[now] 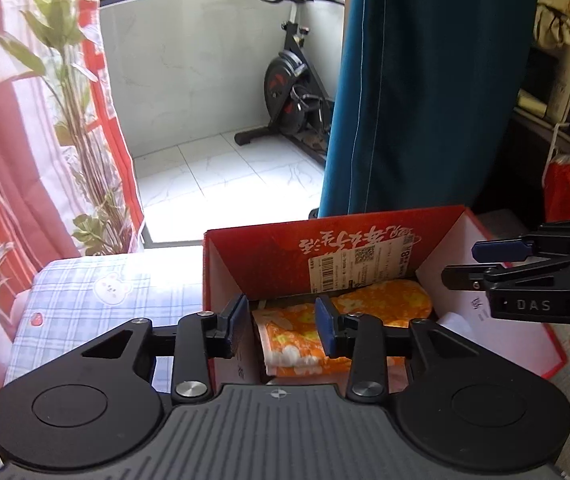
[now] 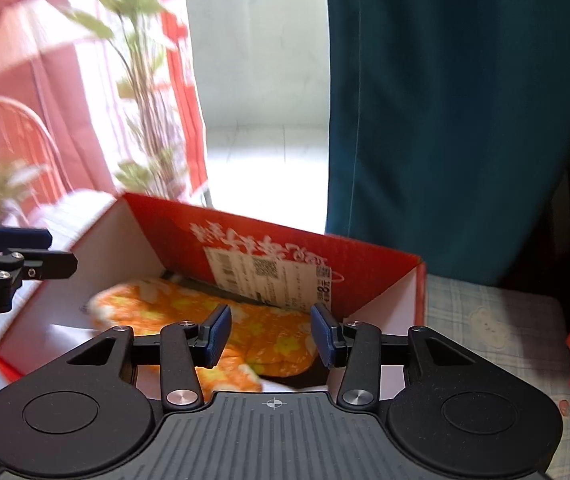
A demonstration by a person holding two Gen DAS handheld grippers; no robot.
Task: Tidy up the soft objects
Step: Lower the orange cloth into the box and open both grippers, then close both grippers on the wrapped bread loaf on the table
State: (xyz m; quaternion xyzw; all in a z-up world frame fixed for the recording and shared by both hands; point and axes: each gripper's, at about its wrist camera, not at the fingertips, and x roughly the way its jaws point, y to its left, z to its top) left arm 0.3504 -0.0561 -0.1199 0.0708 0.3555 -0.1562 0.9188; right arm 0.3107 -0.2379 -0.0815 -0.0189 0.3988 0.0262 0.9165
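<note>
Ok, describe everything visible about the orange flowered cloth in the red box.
The orange flowered cloth is soft fabric, orange with yellow and white blossoms. It lies crumpled on the white floor of the open red cardboard box, its far edge near the wall that bears a shipping label. In the left wrist view one end looks folded in layers with a white hem, the other rounded. Neither the left tongs nor the right tongs, both open above it, grip it.

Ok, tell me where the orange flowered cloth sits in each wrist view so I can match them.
Left wrist: orange flowered cloth lies low centre, inside the red box, partly behind the left gripper fingers.
Right wrist: cloth low centre, in the box beyond the right gripper.
Shared landmark: white shipping label on the box's far wall.
</note>
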